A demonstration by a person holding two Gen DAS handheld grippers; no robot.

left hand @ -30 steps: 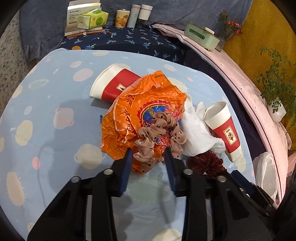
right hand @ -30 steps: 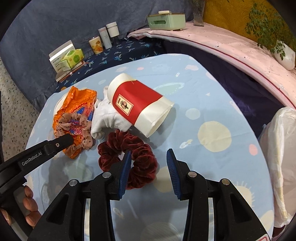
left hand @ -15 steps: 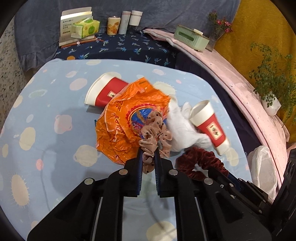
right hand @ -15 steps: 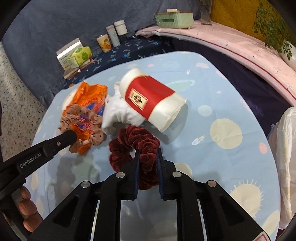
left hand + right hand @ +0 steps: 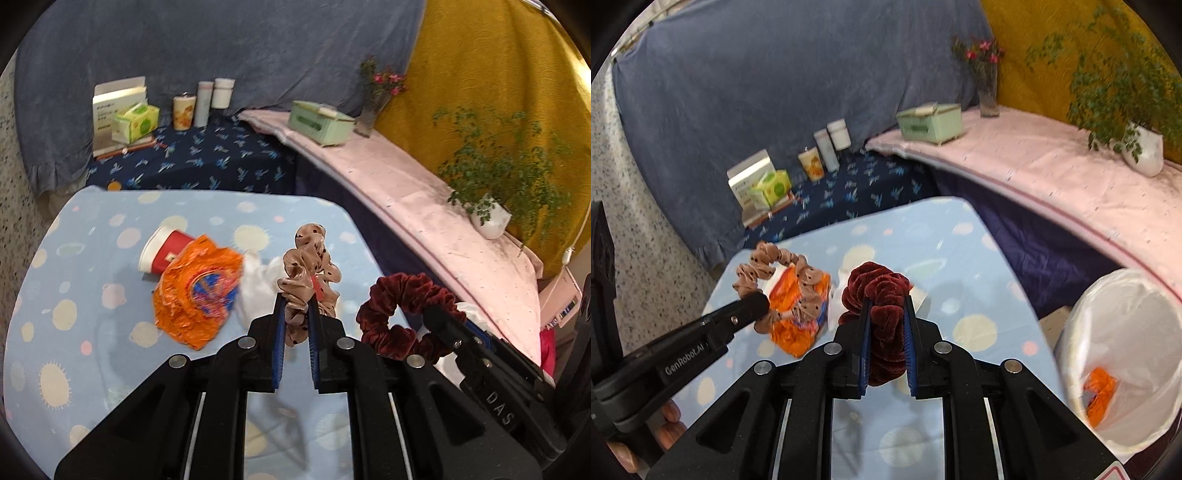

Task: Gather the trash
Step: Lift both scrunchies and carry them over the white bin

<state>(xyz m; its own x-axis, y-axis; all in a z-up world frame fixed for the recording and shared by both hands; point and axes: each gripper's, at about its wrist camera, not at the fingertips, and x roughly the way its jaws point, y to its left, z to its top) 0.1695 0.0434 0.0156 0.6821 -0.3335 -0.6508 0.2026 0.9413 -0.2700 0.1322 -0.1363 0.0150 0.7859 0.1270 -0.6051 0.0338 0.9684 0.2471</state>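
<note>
Both grippers grip scrunchies — left gripper (image 5: 294,314) the tan scrunchie (image 5: 308,273), right gripper (image 5: 886,317) the maroon scrunchie (image 5: 879,295); orange wrapper (image 5: 195,291) and red cup (image 5: 162,251) remain mid-table, bin (image 5: 1123,354) holds 1 scrap.

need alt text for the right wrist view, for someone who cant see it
The right hand-held gripper is shut on a dark red velvet scrunchie, lifted above a blue spotted tablecloth. At left, the left hand-held gripper holds a tan dotted scrunchie; a white-lined bin stands at right.
</note>
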